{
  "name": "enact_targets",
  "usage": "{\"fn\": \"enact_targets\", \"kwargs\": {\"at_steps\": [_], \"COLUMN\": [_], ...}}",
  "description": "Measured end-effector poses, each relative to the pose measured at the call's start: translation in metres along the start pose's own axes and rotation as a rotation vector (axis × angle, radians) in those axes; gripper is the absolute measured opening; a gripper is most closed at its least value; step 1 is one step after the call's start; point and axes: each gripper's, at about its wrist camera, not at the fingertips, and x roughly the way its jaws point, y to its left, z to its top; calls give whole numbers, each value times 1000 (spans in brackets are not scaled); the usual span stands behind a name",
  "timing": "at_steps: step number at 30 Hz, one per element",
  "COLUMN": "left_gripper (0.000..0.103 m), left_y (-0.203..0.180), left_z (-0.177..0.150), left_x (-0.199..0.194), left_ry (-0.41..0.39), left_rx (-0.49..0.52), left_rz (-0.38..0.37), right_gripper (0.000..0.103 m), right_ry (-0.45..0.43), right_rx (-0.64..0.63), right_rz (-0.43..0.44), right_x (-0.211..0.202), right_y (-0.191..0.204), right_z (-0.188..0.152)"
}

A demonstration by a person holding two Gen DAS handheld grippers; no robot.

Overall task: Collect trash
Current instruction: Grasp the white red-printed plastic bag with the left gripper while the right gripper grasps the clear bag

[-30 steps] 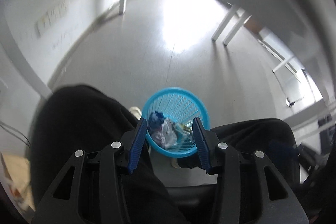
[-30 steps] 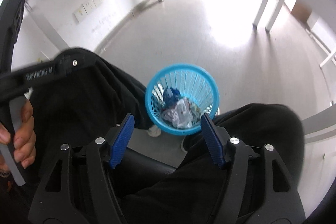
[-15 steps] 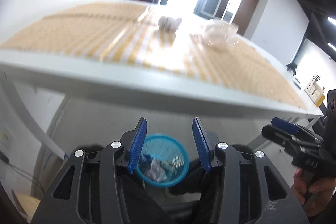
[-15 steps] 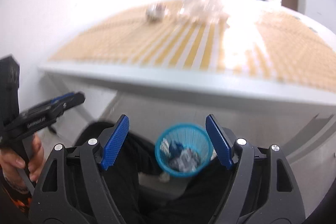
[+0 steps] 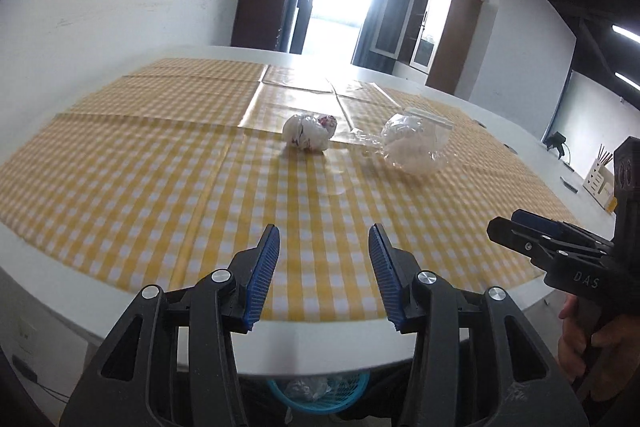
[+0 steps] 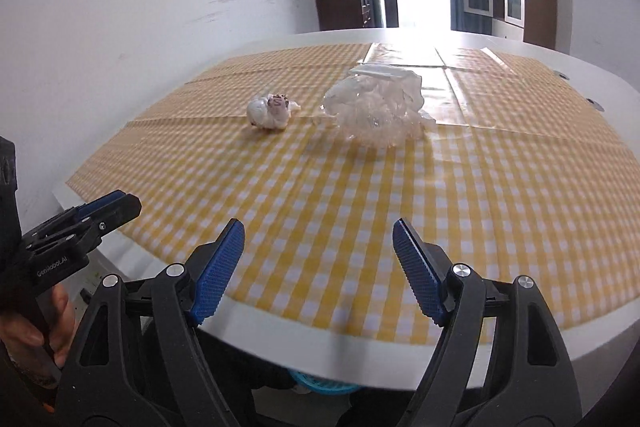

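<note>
Yellow-and-white checked tablecloth (image 5: 160, 187), blue basket (image 5: 320, 401), blue-padded tools

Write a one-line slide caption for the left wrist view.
Empty left gripper, jaws opening, faces a crumpled white wrapper and clear plastic bag on the checked tablecloth.

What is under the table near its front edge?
A blue basket sits under the table, with crumpled trash inside. The table edge covers most of it, so its other contents cannot be seen.

A crumpled white paper wad with reddish print (image 5: 309, 131) sits on the yellow-checked surface (image 5: 160, 195), just beside a larger crumpled clear plastic bag (image 5: 414, 145). Below the near edge, a blue mesh plastic basket (image 5: 320, 397) holds what looks like more wrappers.
</note>
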Motion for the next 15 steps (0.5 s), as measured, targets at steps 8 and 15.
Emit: {"fn": "enact_targets", "kwargs": {"at_steps": [8, 15], "left_gripper": [57, 63], "left_y": [4, 12], "left_z": [36, 59], "left_x": [44, 80], "left_ry": [34, 88], "left_rx": [23, 20], "left_rz": [3, 7], "right_gripper": [77, 78], "right_ry": [31, 61], "right_rx": [22, 84], "right_rz": [-17, -25], "right_x": [47, 82], "right_y": [-11, -25], "right_z": [44, 79]}}
